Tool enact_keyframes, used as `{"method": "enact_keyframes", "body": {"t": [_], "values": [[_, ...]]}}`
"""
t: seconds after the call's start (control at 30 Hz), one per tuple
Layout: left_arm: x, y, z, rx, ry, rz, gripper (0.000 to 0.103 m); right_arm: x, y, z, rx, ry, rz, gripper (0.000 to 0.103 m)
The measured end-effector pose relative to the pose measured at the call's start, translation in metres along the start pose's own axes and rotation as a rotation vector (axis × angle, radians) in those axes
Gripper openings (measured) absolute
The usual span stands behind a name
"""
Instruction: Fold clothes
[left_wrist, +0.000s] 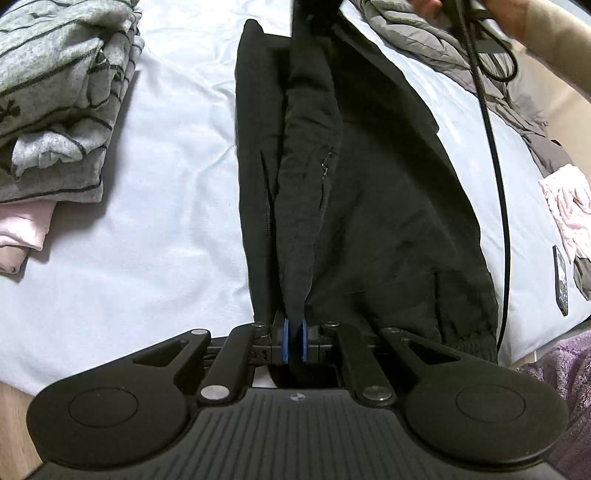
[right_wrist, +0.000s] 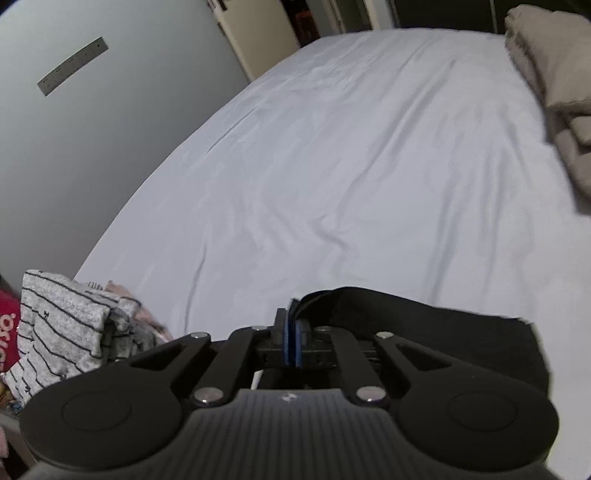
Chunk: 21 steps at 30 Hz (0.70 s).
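Black trousers (left_wrist: 369, 192) lie lengthwise on the pale blue bed sheet (left_wrist: 177, 206) in the left wrist view, with one leg lifted off the other. My left gripper (left_wrist: 294, 341) is shut on the lifted leg's cuff end, its blue pads pinching the black fabric. My right gripper (right_wrist: 293, 347) is shut on the far end of the black trousers (right_wrist: 424, 332), whose waistband edge folds over its blue pads. The cloth stretches between the two grippers, just above the sheet.
A folded grey striped garment (left_wrist: 55, 110) lies on pink clothes at the left; it also shows in the right wrist view (right_wrist: 62, 328). A grey padded jacket (left_wrist: 461, 62) and pink cloth (left_wrist: 569, 206) lie right. Beige folded bedding (right_wrist: 554, 96) sits far right. A black cable (left_wrist: 495, 155) hangs across.
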<state>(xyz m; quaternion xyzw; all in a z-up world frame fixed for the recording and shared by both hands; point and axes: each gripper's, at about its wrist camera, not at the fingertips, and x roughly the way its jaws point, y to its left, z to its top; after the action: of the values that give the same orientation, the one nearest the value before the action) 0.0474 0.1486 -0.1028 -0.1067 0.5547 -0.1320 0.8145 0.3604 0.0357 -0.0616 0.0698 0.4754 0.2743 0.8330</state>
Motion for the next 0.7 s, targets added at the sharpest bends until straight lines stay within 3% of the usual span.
{"method": "enact_keyframes", "body": {"t": [0.07,0.1,0.13,0.17,0.2,0.3,0.43,0.47,0.53,0.7], "values": [[0.0,0.0,-0.001,0.002,0.004,0.002,0.005,0.002,0.002,-0.001,0.003,-0.002,0.006,0.011],[0.0,0.0,-0.001,0.001,0.005,0.003,0.005,0.001,0.001,0.0,0.016,-0.006,0.015,0.027],[0.0,0.0,-0.002,-0.001,0.005,0.002,0.005,-0.001,-0.001,0.0,0.032,-0.012,0.028,0.063],[-0.001,0.001,-0.002,-0.002,0.005,0.002,0.005,-0.006,-0.002,0.0,0.051,-0.032,0.038,0.072],[-0.002,0.001,-0.003,-0.002,0.005,0.003,0.005,-0.011,-0.004,0.0,0.063,-0.051,0.043,0.072],[0.008,-0.009,0.005,-0.002,0.004,0.008,0.005,-0.019,-0.007,-0.002,0.071,-0.068,0.041,0.072],[0.009,-0.01,0.005,-0.004,0.001,0.01,0.005,-0.013,-0.02,-0.021,0.051,-0.017,-0.02,0.069],[0.009,-0.01,0.005,-0.006,0.0,0.01,0.005,-0.012,-0.023,-0.026,0.046,-0.005,-0.036,0.063],[0.009,-0.009,0.004,-0.012,-0.002,0.009,0.005,-0.008,-0.03,-0.036,0.036,0.02,-0.066,0.024],[0.007,-0.008,0.003,-0.008,-0.006,0.011,0.005,-0.001,-0.046,-0.06,0.01,0.083,-0.142,0.012]]}}
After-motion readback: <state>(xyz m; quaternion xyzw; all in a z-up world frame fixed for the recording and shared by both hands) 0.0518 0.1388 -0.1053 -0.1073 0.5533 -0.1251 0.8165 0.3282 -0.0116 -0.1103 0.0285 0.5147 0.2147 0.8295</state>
